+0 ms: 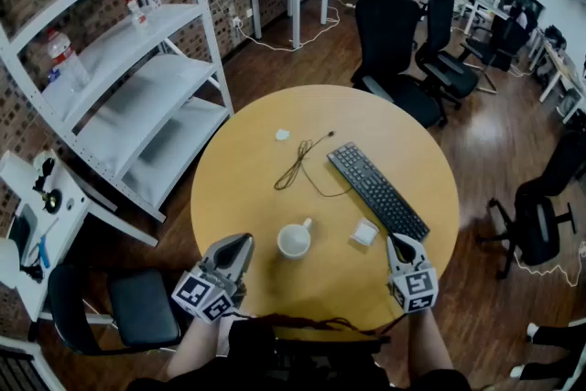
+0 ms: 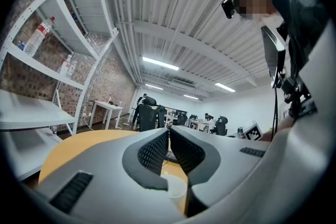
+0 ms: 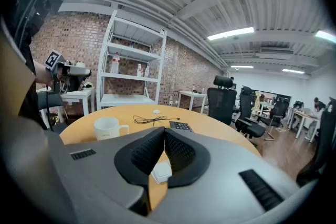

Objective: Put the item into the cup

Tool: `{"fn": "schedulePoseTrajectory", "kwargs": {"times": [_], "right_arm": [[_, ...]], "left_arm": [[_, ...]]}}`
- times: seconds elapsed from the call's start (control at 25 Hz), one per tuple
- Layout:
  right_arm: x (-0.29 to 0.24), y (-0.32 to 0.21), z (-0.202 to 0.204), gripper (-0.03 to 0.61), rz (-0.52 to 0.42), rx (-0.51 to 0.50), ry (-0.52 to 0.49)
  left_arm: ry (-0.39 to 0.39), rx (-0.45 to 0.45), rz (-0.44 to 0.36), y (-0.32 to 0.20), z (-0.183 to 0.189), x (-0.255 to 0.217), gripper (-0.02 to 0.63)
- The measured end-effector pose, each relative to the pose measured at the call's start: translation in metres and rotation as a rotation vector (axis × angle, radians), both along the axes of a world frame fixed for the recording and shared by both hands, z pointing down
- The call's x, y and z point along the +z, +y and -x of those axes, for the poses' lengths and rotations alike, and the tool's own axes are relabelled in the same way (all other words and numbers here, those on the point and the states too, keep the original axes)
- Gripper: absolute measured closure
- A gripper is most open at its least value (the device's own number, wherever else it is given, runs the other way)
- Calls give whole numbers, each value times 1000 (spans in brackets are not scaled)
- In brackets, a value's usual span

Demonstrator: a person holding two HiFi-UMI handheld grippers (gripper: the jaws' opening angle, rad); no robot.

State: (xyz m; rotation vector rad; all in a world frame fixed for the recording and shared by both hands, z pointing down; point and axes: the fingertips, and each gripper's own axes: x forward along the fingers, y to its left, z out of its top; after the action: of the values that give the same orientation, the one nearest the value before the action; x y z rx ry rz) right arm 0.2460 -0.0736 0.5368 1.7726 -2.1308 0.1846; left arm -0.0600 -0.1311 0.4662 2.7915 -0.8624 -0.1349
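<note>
A white mug stands near the front of the round wooden table, its handle pointing away from me. A small white square item lies to its right, beside the keyboard. My left gripper hovers at the table's front left, jaws shut and empty; the mug shows just below its tips. My right gripper sits at the front right, shut with nothing held. In the right gripper view the white item lies under the jaws and the mug stands to the left.
A black keyboard runs diagonally on the table's right side. A thin black cable and a small white piece lie farther back. White shelving stands left; office chairs stand behind the table.
</note>
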Motion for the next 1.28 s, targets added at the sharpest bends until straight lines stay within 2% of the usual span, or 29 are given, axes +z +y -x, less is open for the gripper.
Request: {"fn": "schedulePoseTrajectory", "kwargs": {"times": [0.16, 0.2, 0.24, 0.36, 0.68, 0.84, 0.96, 1.08, 1.2, 1.28], "right_arm": [[25, -12, 8, 566, 60, -84, 26], [30, -14, 10, 554, 75, -96, 27], [36, -17, 11, 507, 94, -106, 30], [62, -20, 11, 494, 172, -152, 83], [148, -19, 19, 494, 389, -397, 460], [173, -20, 16, 494, 455, -480, 572], [178, -22, 19, 494, 471, -529, 598], [178, -26, 21, 496, 478, -535, 577], [182, -27, 17, 568, 495, -531, 608], [186, -25, 13, 569, 503, -531, 645]], "left_arm": [[-3, -32, 9, -1, 10, 3, 609], [-4, -43, 11, -1, 12, 3, 609], [-5, -55, 14, 0, 14, 4, 609], [-13, -88, 26, 4, 18, 6, 609], [-42, -172, 64, 18, 34, 15, 609], [-48, -227, 89, 26, 42, 20, 609], [-48, -259, 103, 30, 49, 23, 609], [-49, -280, 102, 30, 51, 22, 609], [-52, -268, 108, 30, 45, 24, 609], [-56, -252, 111, 29, 40, 25, 609]]}}
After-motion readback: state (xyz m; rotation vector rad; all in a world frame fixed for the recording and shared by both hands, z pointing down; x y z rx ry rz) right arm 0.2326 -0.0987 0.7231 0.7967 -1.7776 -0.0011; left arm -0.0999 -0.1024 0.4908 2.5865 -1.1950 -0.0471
